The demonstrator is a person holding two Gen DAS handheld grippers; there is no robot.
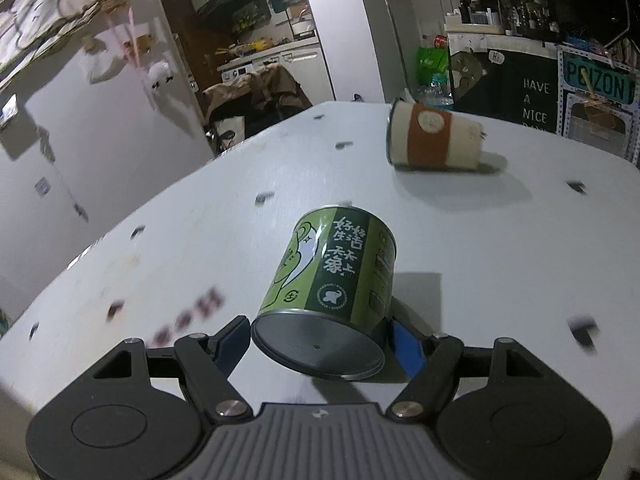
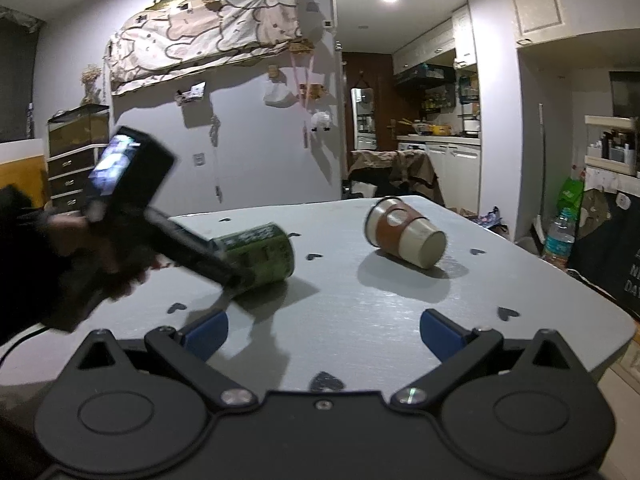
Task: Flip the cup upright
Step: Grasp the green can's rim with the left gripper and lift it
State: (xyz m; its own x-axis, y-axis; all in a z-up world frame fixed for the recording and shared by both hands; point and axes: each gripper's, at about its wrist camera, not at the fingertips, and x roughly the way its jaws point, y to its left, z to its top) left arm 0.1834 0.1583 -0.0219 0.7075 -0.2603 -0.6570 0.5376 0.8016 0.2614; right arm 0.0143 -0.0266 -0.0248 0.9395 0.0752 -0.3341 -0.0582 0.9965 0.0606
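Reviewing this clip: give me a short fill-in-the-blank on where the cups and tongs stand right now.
1. The left tongs are closed on the ____ can-shaped cup.
2. The paper cup with the brown sleeve lies on its ____ on the table.
3. The right tongs are open and hold ____.

Missing words: green; side; nothing

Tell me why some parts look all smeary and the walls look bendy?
Left wrist view: table marks streak, the camera seems to be moving; the green can in the left claw stays sharp. Right wrist view: that hand and left claw blur; paper cup is crisp. Fisheye lenses bend the walls.
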